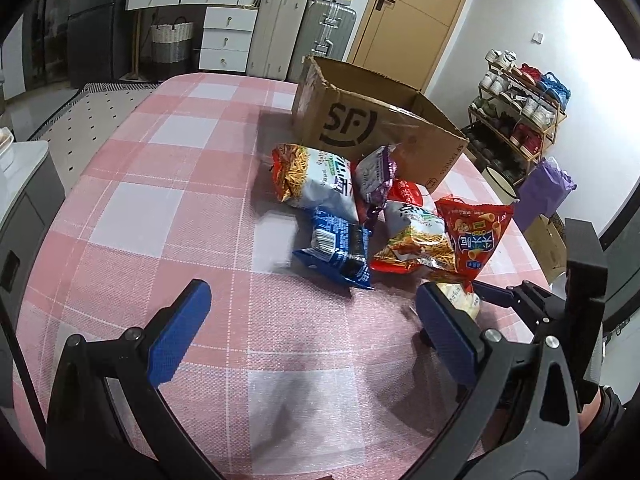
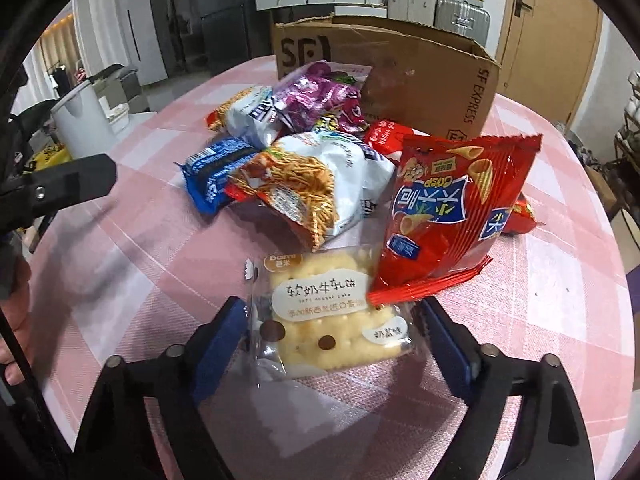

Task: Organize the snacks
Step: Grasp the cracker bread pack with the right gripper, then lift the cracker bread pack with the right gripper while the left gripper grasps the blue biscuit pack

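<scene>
One nougat cake pack (image 2: 328,316), two noodle bags (image 2: 316,184), one box (image 2: 420,80).

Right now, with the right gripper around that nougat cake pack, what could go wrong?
1. The red corn-crisp bag overlaps the nougat cake pack, so lifting the pack may drag or tip the bag.
2. The right gripper straddles the pack's clear, crinkly wrapper; it may pinch film only and slip.
3. The cardboard box stands behind the snack pile, so carrying the pack low could knock the noodle-snack bag. The left gripper is open and holds nothing.
</scene>
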